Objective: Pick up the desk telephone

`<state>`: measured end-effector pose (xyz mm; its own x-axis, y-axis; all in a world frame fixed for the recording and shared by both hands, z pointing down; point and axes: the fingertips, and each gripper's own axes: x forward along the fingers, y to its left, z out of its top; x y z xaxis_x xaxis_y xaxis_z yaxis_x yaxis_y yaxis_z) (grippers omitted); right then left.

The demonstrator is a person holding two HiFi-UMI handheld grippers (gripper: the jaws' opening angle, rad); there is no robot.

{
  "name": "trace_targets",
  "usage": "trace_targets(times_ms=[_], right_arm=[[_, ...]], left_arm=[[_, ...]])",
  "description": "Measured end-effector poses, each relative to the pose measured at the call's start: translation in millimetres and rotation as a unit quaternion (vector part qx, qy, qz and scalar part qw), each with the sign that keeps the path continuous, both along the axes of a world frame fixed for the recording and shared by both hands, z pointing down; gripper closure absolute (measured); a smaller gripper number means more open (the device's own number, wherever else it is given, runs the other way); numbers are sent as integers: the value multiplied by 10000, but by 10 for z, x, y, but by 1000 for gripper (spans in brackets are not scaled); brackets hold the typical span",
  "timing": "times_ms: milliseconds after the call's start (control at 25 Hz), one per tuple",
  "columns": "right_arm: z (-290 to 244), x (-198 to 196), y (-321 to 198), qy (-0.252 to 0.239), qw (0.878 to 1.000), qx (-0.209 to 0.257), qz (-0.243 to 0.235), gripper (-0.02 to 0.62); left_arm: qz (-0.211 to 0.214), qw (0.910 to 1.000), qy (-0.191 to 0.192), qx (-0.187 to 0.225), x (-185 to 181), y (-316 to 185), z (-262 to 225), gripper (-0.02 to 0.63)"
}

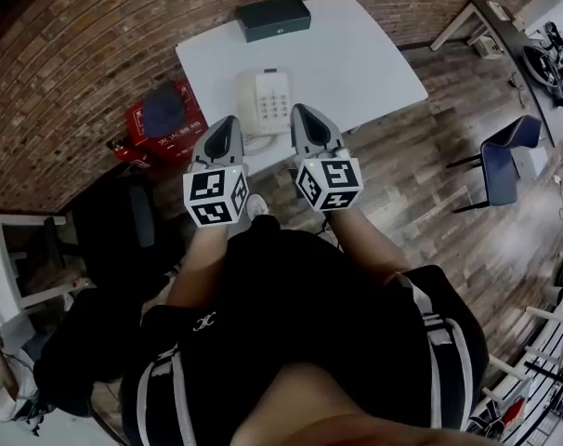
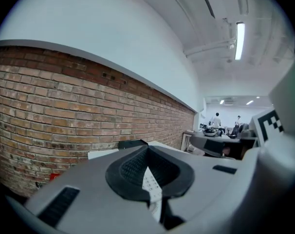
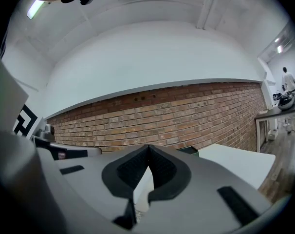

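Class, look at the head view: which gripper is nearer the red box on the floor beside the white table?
Left. The left gripper hangs just right of the red box in the picture; the right gripper is farther right, beyond the telephone.

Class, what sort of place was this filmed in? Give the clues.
Likely an office: a white table with a desk telephone by a brick wall, a blue chair nearby, a strip light overhead.

— What's the desk telephone [image 1: 268, 102] made of?
— Smooth white plastic, faintly glossy. The surface [image 1: 374, 63] under it is matt white.
— And the tools?
— The left claw [image 2: 147, 147] and right claw [image 3: 148, 147] are matt grey plastic with black ribbed pads [image 2: 133, 167].
— Around them?
— A rough red brick wall [image 1: 96, 26] and a wood-plank floor [image 1: 430, 184] with a slight sheen.
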<state>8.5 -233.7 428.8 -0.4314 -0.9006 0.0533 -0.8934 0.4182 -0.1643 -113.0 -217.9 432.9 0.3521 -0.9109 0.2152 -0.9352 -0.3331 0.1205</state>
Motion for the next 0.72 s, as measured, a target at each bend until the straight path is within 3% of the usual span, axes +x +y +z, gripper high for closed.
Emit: trace_targets(times_ms=[400,720], right_arm=[[266,-93,-962,144,9988,-436,171,597],[625,5,-1372,271,9955,-889,186,597]], left_arm=[[254,9988,71,-404,-177,-1034,206,606],[403,9937,-98,-1037,-184,-1372,639,606]])
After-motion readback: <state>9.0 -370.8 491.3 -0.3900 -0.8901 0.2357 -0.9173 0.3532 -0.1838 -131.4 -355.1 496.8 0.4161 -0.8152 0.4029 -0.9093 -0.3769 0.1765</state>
